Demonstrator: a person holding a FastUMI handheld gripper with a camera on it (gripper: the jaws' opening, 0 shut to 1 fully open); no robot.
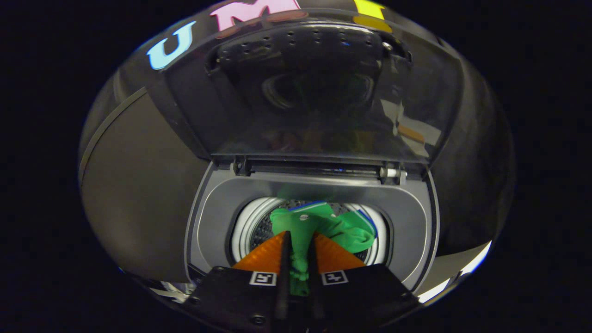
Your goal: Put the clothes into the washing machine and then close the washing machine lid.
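Observation:
A small grey top-loading washing machine (217,208) stands right below me, its dark see-through lid (314,92) raised upright behind the drum opening. My gripper (299,240) hangs over the white-rimmed drum (247,226), shut on a green garment (323,226) with blue trim. The cloth is pinched between both fingers and bunches out ahead of the tips, drooping into the drum mouth. The drum's perforated metal wall shows beside the cloth.
The lid's hinge bar (314,171) runs across the back of the opening. A dark wall panel (138,185) stands to the left of the machine. A pale strip of floor or table (462,273) shows at the right.

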